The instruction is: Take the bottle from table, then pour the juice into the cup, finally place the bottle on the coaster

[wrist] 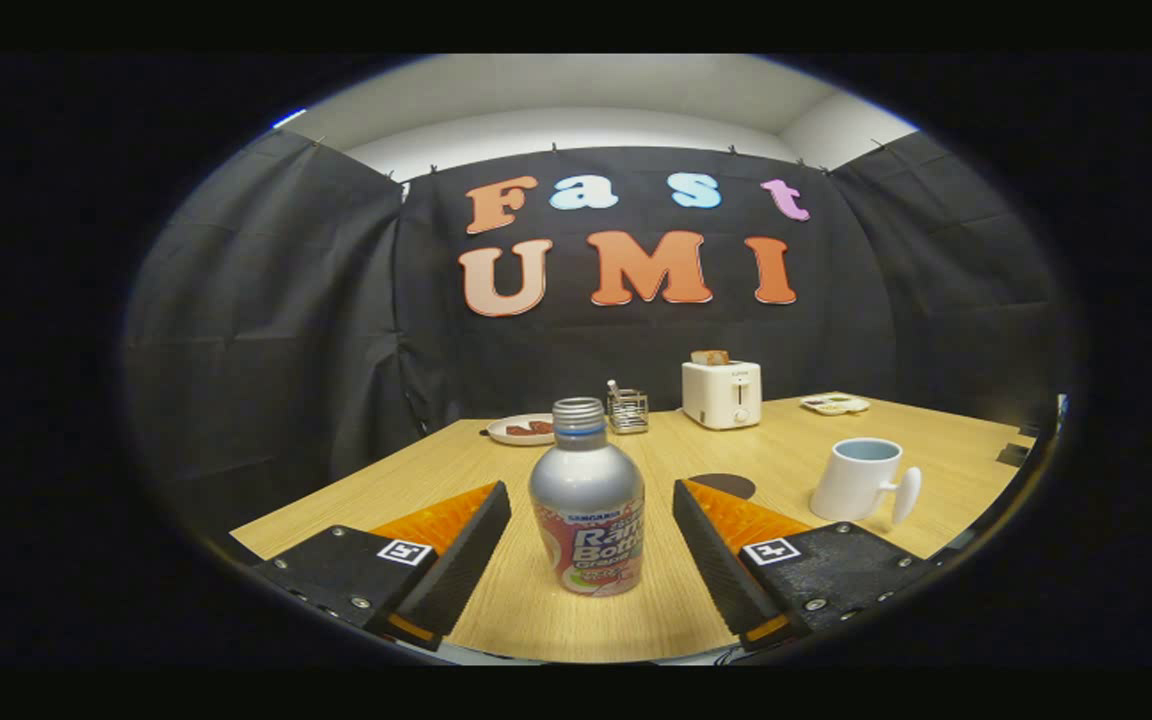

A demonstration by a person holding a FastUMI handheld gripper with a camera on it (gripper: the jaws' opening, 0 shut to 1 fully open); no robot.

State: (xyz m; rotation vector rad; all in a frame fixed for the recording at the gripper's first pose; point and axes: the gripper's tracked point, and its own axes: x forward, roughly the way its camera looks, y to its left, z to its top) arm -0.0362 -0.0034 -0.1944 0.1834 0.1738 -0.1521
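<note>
Between the two fingers of the claw (591, 560) stands the bottle (587, 505), upright on the counter (496, 470), its long axis straight up and its cap on top. The claw is wide open and holds nothing: on each side of the bottle a clear strip of counter shows between the bottle and the finger, so neither finger touches it. The bottle sits about in the middle of the gap, near the fingertips and not deep between the fingers. To my judgement, the coming move depends on this: the claw must go a little more forward and then close on the bottle body, below the shoulder.

Beyond the bottle and to its right stands the cup (858, 480), tilted in this round view, its handle turned away from the bottle. Between the bottle and the cup lies a dark round patch, probably the coaster (726, 484); the right finger covers its near edge, so I cannot tell its full shape. Far behind the bottle I see a plate (521, 429), a small wire holder (628, 411) and a toaster (722, 394). Whether the bottle contains juice, I cannot tell.
</note>
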